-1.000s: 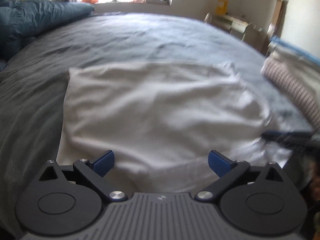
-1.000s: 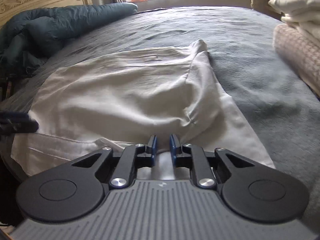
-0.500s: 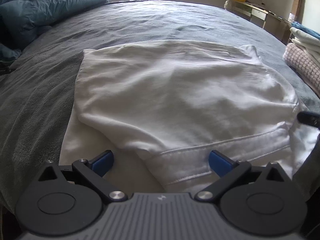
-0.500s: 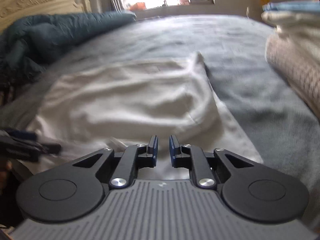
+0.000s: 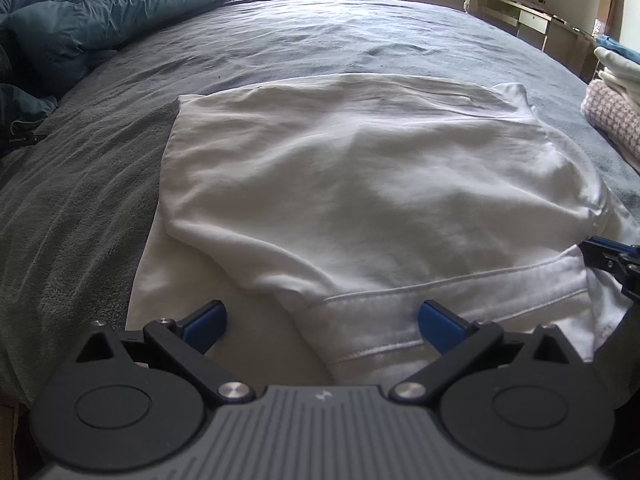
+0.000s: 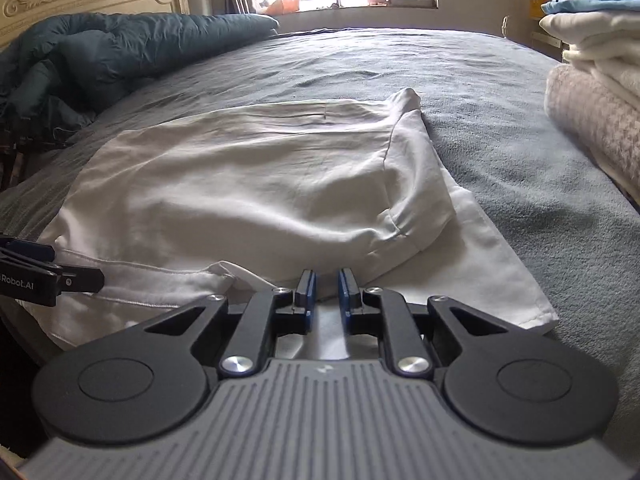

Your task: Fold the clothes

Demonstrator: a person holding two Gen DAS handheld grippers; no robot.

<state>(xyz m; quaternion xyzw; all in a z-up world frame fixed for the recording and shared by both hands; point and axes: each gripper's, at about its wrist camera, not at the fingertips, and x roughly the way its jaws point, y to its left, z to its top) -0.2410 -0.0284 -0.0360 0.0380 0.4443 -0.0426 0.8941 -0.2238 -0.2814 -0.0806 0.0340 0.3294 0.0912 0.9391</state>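
White cotton, a partly folded garment, lies flat on the grey bedspread and serves as the reference for all positions below.

Left gripper: jaws spread wide, blue pads well apart, nothing between them pressed. The pads straddle the garment's near hem, where a stitched band crosses from the garment's right side toward its centre. The gripper points downward at the near edge.

Right gripper: jaws nearly closed, a narrow gap between the blue pads. White fabric shows in and behind that gap at the garment's near edge; whether the pads press on it cannot be determined. The gripper points at a shallower downward angle, along the garment's right half.

Edges: the upper layer is folded over a lower layer, which projects beyond it at the near right corner. The far right corner ends in a small raised point.

Clearance: bare bedspread lies beyond the garment's far edge. A dark teal duvet is heaped well to the garment's far left. A stack of folded textiles stands to its right, apart from it.
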